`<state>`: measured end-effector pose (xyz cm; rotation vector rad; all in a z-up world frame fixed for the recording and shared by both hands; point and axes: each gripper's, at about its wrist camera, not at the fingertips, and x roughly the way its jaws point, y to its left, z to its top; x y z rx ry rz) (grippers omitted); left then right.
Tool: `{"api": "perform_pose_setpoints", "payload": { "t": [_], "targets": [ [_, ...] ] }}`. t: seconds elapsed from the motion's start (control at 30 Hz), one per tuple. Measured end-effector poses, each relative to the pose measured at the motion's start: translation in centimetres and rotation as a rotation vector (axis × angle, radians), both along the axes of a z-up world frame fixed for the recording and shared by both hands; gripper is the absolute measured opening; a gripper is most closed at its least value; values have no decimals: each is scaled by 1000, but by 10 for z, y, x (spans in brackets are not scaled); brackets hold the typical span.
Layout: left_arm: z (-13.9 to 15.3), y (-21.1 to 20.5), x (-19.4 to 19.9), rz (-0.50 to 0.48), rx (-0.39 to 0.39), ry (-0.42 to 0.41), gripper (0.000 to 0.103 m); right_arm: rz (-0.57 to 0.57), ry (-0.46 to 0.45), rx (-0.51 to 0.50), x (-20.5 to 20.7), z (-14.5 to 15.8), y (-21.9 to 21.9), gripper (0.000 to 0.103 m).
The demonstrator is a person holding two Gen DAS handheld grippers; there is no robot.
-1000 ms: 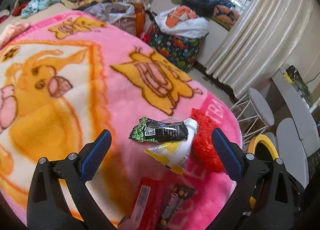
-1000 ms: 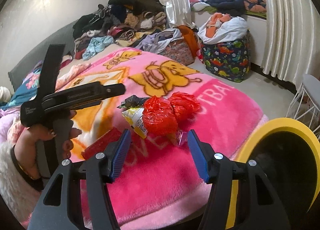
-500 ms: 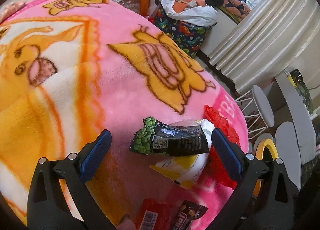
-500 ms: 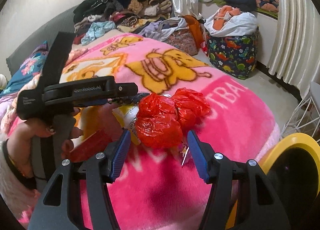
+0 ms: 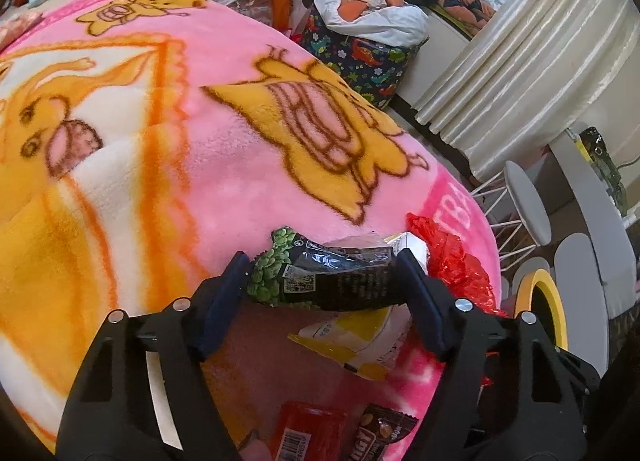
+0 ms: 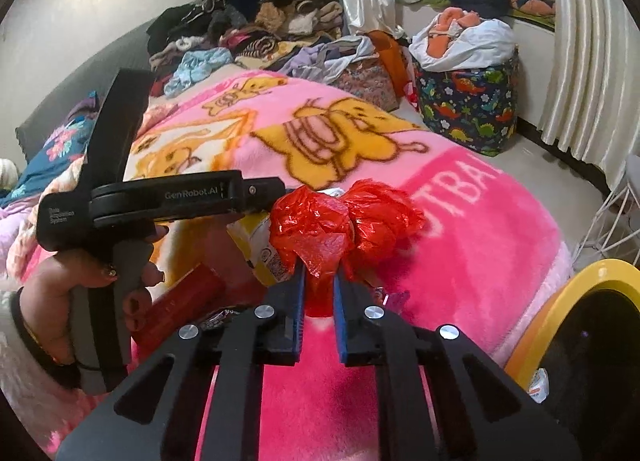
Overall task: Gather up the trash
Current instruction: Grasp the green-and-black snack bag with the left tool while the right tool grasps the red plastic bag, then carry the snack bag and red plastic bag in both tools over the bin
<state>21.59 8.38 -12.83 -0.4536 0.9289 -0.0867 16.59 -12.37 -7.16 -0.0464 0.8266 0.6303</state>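
Observation:
My left gripper is shut on a black and green snack wrapper, gripped end to end above the pink blanket. Under it lies a yellow and white wrapper. My right gripper is shut on the lower edge of a crumpled red plastic bag, also seen in the left wrist view. A red packet and a brown candy wrapper lie near the blanket's front edge. The left gripper body shows in the right wrist view.
A yellow-rimmed black bin stands on the floor right of the bed; it also shows in the left wrist view. A dinosaur-print laundry basket and clothes piles sit beyond. White stools and curtains are at the right.
Both grippers moved forward and closed: the left onto the black and green wrapper, the right onto the red plastic bag. Both were open before.

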Motion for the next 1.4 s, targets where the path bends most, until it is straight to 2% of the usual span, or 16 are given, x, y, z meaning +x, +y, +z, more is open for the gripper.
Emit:
{"api": "perform_pose_setpoints", "payload": {
  "t": [0.3, 0.63, 1.4],
  "targets": [
    [27, 1, -19, 12, 11, -97, 64, -46, -44, 71, -8, 23, -22, 11],
    [60, -12, -44, -11, 28, -182, 64, -87, -66, 100, -27, 39, -48, 11],
    [95, -73, -81, -132, 35, -269, 64, -171, -112, 121, -68, 60, -100, 11]
  ]
}}
